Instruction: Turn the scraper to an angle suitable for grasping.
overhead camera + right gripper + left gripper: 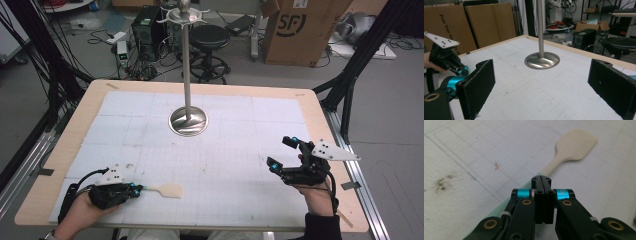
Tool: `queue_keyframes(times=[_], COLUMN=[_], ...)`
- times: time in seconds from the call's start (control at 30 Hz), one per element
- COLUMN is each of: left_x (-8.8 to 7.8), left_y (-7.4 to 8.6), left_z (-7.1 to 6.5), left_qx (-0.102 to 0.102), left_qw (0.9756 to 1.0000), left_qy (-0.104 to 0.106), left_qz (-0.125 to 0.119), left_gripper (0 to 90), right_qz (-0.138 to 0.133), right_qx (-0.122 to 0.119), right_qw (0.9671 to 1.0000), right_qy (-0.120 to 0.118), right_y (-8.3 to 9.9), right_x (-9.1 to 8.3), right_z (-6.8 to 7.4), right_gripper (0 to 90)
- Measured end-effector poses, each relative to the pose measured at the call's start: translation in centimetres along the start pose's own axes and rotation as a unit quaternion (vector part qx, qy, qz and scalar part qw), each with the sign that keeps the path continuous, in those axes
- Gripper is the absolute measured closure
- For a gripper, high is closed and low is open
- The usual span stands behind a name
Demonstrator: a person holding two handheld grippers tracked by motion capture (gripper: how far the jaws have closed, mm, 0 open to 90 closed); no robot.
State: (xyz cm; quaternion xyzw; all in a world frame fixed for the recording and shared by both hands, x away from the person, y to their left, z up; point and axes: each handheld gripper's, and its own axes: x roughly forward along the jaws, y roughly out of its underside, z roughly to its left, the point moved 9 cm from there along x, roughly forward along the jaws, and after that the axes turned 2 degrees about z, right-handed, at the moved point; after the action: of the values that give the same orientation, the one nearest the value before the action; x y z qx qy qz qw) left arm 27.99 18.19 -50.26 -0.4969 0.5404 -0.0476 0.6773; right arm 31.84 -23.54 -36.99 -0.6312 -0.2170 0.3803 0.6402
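The stand (pixel 187 120) rises alone at the surface's (pixel 240 165) far middle; the mat around it lies open on every side. Well nearer than the stand, a spatula (pixel 167 189) lies left of centre.

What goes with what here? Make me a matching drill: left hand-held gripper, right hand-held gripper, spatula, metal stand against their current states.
Things:
1. left hand-held gripper
2. right hand-held gripper
3. spatula
4. metal stand

States:
A. upright at the middle of the table
B. jaws wide apart, holding nothing
C. lying flat on the white mat, gripped by its handle
D. jaws shut on a handle

Pairs: 1-D, 2-B, 3-C, 4-A
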Motion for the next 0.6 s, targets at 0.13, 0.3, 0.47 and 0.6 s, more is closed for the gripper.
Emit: queue_keyframes(times=[0.13, 0.3, 0.47, 0.6], left_x=[0.3, 1.4, 2.7, 3.6], left_y=[-0.3, -1.5, -2.7, -3.5], left_z=[1.0, 2.2, 3.0, 3.2], left_qx=[-0.015, -0.025, -0.037, -0.034], left_qw=[0.9997, 0.9991, 0.9984, 0.998], left_qy=[-0.016, -0.031, -0.038, -0.047], left_qz=[-0.01, -0.014, -0.02, -0.023], left_gripper=[90.0, 90.0, 90.0, 90.0], right_qz=[0.001, 0.005, 0.004, 0.001], right_qx=[-0.001, 0.0, 0.002, 0.003], right_qw=[1.0, 1.0, 0.9999, 0.9999], right_qy=[0.001, 0.004, 0.01, 0.015], right_y=[0.0, 0.3, 0.3, 0.3], right_x=[-0.1, -0.2, -0.8, -1.1], right_z=[0.1, 0.1, 0.0, -0.2], right_gripper=[6.5, 6.5, 6.5, 6.5])
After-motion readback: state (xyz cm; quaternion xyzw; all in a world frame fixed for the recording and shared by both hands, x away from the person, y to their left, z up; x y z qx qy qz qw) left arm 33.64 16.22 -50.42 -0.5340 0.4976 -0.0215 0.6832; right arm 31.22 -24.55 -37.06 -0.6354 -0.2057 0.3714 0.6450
